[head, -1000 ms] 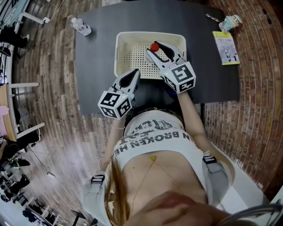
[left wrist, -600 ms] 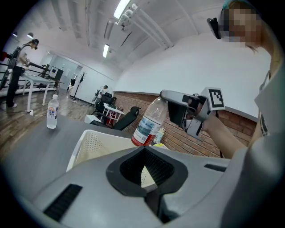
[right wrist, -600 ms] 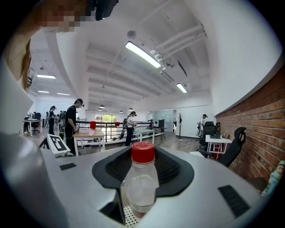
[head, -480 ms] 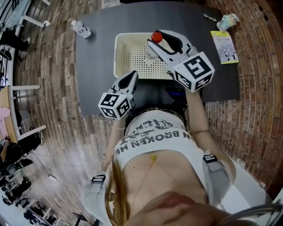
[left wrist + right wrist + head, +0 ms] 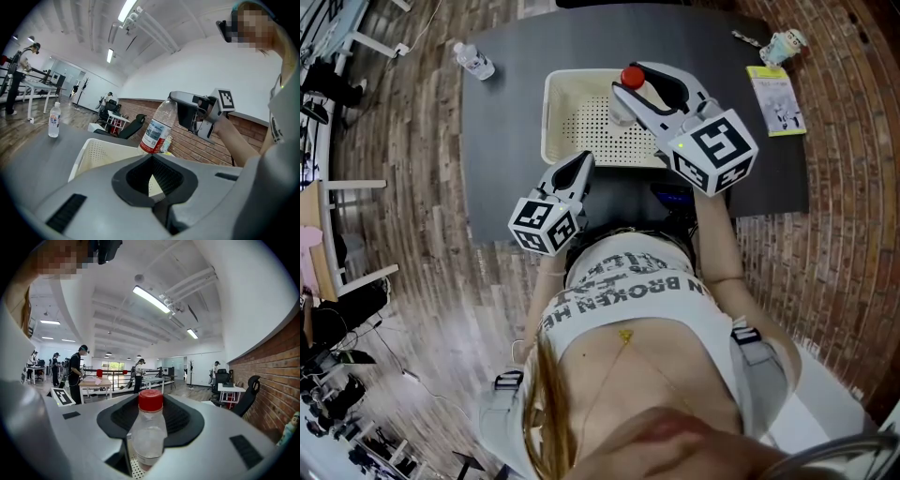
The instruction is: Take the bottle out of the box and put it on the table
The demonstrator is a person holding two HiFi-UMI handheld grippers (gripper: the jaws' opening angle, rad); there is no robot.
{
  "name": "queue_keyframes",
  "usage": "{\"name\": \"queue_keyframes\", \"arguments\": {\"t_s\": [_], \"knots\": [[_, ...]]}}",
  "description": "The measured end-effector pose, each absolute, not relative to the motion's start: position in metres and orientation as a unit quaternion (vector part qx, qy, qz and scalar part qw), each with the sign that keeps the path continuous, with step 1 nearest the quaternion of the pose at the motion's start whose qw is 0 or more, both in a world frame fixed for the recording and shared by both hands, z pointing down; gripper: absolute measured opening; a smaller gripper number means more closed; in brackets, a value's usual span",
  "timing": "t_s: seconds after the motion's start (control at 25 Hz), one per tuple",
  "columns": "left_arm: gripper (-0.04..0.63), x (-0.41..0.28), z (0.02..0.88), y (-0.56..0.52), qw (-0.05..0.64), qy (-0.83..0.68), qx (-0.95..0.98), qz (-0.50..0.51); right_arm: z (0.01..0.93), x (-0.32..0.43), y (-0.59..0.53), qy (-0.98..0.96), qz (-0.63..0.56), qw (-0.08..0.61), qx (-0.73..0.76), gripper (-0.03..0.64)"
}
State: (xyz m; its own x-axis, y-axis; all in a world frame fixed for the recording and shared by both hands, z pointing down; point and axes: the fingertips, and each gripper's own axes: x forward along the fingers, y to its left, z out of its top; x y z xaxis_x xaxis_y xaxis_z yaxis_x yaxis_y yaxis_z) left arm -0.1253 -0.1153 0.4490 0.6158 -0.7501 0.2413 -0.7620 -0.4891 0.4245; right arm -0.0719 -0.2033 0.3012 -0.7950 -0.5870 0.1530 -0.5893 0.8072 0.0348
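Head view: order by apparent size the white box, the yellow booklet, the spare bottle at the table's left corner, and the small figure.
1. white box
2. yellow booklet
3. spare bottle and small figure: they look about alike, so I leave them unranked.

The dark grey table is viewed steeply from above by the head camera. One camera is set close behind the jaws of the left gripper and one behind those of the right gripper, each facing nearly level. The clear red-capped plastic bottle is shared by all three views.
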Motion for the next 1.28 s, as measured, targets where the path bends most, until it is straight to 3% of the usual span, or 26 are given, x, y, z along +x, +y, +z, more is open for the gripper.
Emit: {"name": "queue_keyframes", "arguments": {"t_s": [1.28], "knots": [[0.003,-0.105,0.434,-0.098,0.261,-0.435,0.862,-0.005,0.299,-0.053,-0.190,-0.951,0.014,0.070,0.301,0.155]]}}
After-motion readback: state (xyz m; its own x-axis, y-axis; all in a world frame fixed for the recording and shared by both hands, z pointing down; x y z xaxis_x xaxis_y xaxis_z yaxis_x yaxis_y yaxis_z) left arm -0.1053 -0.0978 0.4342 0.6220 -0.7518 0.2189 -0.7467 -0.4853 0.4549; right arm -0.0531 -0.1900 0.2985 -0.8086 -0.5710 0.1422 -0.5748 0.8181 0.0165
